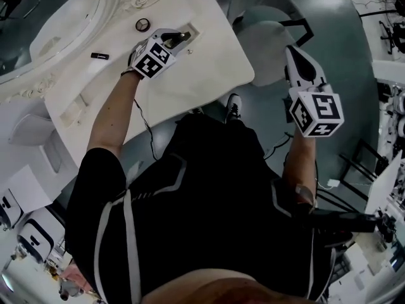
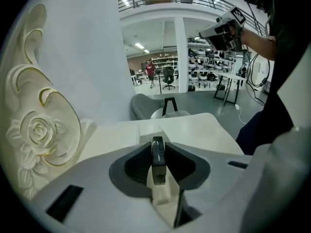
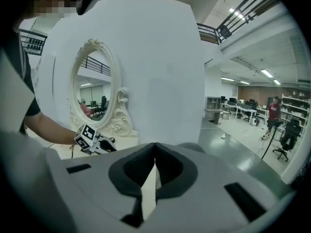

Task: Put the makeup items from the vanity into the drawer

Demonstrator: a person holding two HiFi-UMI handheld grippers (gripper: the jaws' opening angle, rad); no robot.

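My left gripper (image 1: 179,40) hangs over the white vanity top (image 1: 209,75), just above a rectangular opening (image 1: 192,30) in it. Its jaws are shut on a thin dark makeup item (image 2: 158,152) that stands on edge between the pads. A small round compact (image 1: 142,25) and a black stick (image 1: 99,56) lie on the vanity to the left of the gripper. My right gripper (image 1: 292,52) is off the table to the right, in the air. In the right gripper view the right gripper (image 3: 155,152) has its tips together and nothing between them.
An ornate oval mirror (image 1: 76,18) with a carved rose (image 2: 39,130) stands at the vanity's back. A grey chair (image 1: 269,33) sits beyond the vanity's right edge. The person's dark-clothed body (image 1: 209,201) fills the front of the head view.
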